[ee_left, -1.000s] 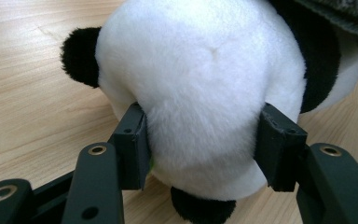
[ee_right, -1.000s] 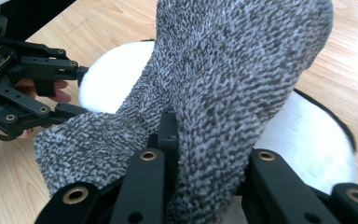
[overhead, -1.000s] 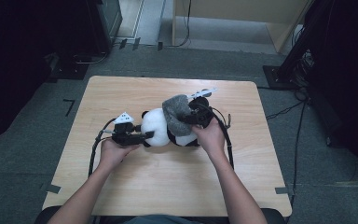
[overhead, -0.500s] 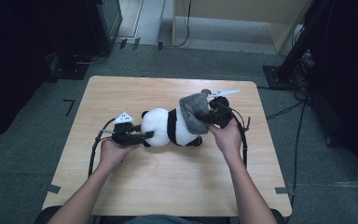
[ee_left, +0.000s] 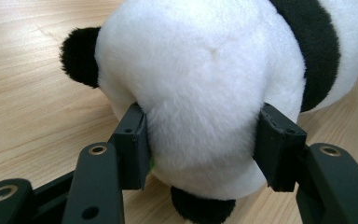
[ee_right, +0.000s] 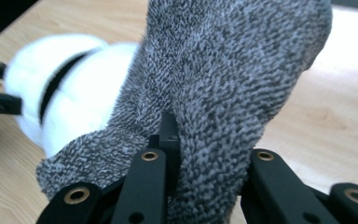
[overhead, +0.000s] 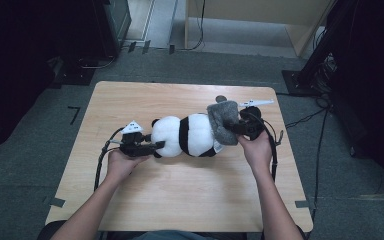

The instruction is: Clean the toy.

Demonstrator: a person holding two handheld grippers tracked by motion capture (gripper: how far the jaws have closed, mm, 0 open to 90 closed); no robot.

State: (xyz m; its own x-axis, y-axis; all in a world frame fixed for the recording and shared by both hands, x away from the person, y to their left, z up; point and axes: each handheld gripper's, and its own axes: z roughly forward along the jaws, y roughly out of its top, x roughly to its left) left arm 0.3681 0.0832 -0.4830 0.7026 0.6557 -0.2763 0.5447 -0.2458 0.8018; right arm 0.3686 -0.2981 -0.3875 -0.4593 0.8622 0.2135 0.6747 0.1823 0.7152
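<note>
- We are working at a wooden table (overhead: 180,200), where a toy panda (overhead: 187,135) is lying on its side across the middle, with a grey knitted cloth (overhead: 223,120) draped at its right end.
- We are holding the panda's white end in the left gripper (overhead: 152,146); in the left gripper view its pads (ee_left: 133,140) are pressing into the plush (ee_left: 205,93) from both sides, about half open around the soft bulk.
- We are pinching the grey cloth (ee_right: 223,93) in the right gripper (overhead: 237,127); its jaws are clamped nearly together, with the knit bunched between them.
- We are judging the risks: if we are pulling the cloth away, the fuzzy knit may be catching on the plush and dragging the panda along, since the left grip is sinking only into soft stuffing.
- We are also risking a slip of the thin fold out of the right jaws if the pull is turning sharp.
- We cannot tell whether the cloth is wrapped around the panda or merely lying against it.
</note>
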